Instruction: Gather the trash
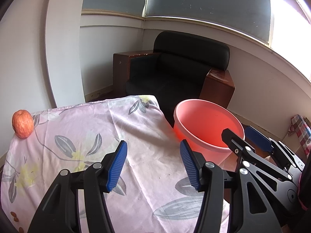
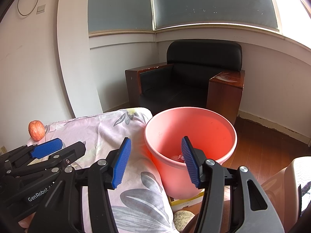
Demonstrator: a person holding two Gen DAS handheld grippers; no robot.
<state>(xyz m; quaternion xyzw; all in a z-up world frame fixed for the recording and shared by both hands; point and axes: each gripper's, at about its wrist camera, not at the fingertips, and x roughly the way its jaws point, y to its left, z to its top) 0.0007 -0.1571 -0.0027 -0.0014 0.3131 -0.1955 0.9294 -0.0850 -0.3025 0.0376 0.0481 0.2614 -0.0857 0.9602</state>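
A pink plastic bucket [image 1: 206, 124] stands beside the table's right edge; in the right wrist view [image 2: 194, 128] a small crumpled piece of trash [image 2: 177, 157] lies at its bottom. My left gripper [image 1: 153, 167] is open and empty above the flowered tablecloth [image 1: 93, 136]. My right gripper [image 2: 155, 161] is open and empty, over the bucket's near rim and the table's edge. It also shows in the left wrist view [image 1: 250, 137], at the bucket's right side. The left gripper shows in the right wrist view [image 2: 64, 147] at lower left.
A red apple [image 1: 22, 123] sits at the table's far left corner, also in the right wrist view [image 2: 36, 130]. Small brown bits [image 1: 14, 216] lie at the table's near left edge. A black armchair [image 1: 175, 71] stands behind. A yellow box [image 2: 186, 201] lies under the bucket.
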